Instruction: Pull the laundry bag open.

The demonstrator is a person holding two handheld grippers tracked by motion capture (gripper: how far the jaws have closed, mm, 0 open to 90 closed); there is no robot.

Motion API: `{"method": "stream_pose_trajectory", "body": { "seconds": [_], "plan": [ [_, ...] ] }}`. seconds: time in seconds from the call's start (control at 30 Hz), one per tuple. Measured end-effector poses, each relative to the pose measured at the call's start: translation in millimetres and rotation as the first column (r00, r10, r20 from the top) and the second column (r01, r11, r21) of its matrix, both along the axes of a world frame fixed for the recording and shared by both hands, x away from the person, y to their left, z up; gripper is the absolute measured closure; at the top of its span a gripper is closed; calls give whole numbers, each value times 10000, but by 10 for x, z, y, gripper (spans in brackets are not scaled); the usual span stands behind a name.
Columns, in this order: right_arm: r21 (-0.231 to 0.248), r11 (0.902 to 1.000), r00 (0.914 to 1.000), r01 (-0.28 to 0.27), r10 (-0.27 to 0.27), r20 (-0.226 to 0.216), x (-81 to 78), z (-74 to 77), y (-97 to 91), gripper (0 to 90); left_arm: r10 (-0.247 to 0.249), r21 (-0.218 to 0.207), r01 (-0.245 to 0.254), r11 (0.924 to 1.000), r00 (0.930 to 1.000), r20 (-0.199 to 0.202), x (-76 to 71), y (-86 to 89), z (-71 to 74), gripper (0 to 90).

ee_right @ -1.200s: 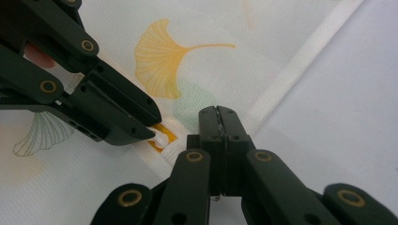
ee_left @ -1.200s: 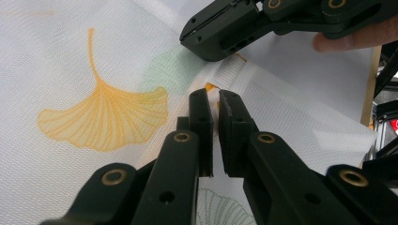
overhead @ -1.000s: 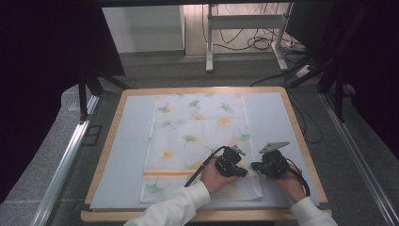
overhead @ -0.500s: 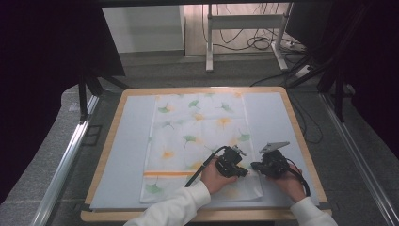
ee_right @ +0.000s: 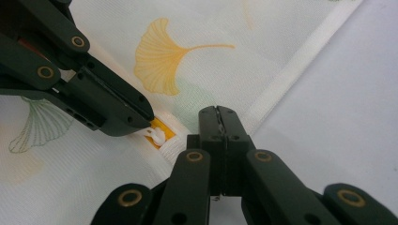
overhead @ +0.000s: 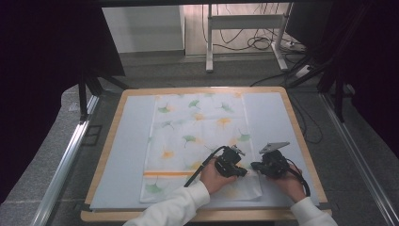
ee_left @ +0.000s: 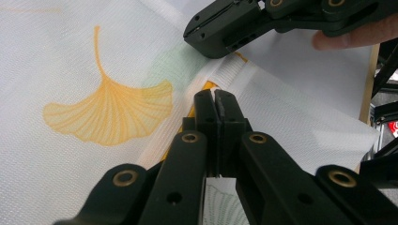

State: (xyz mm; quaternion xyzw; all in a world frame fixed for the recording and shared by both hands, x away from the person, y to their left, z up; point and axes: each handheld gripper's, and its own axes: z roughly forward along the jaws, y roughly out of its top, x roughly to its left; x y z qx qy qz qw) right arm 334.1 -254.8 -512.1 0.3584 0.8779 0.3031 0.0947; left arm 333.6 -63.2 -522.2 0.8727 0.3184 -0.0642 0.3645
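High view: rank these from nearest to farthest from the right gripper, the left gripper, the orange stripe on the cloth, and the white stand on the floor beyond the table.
1. left gripper, just to its left from the right gripper, over the cloth.
2. orange stripe, farther left, near the cloth's near end.
3. white stand, far off beyond the table.

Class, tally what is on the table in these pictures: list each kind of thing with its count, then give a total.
Cloth: 1
Grippers: 2, left and right
Mat: 1
Total: 4
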Motion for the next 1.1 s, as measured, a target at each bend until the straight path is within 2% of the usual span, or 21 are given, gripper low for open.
{"method": "stream_pose_trajectory", "body": {
  "seconds": [0.17,0.23,0.33,0.4,0.57,0.63,0.67,0.7,0.73,0.87,1.1],
  "plan": [
    [-11,10000,10000,37,-37,46,-6,1,4,889,3,-57,-4,10000,9999,-162,20,4,-6,900],
    [-84,9999,9997,83,-81,214,-18,14,2,889,9,-25,-9,10000,9999,-146,21,-1,-4,900],
    [347,9994,9993,4,-16,366,-85,114,-38,889,6,-65,-7,10000,9999,-117,22,-4,-9,900],
    [356,9994,9997,-32,24,244,-163,150,-41,890,-14,-61,13,10000,9999,-116,21,-6,-8,900],
    [158,9996,9997,-248,248,-29,-325,134,20,890,-38,-73,38,10000,10000,-79,19,-4,-10,900],
    [-160,9996,9996,-251,249,-128,-334,112,61,890,-54,-51,54,10000,10000,-70,17,-4,-7,900],
    [-588,9981,9998,-168,159,-147,-333,78,82,890,-55,-60,54,10000,10000,-74,16,-4,-7,900],
    [-790,9968,9998,-146,133,-172,-328,48,81,890,-61,-66,61,10000,10000,-76,17,-1,-9,900],
    [-606,9982,9996,-3,-15,-291,-324,47,59,891,-62,-74,62,10000,9999,-83,17,-1,-9,900],
    [-347,9992,9988,184,-200,-450,-313,36,18,893,-95,-59,94,9999,9999,-73,15,3,-10,900],
    [-431,9988,9990,211,-228,-397,-324,33,29,895,-135,-57,134,9999,9998,-143,21,13,-10,900]
  ]
}}
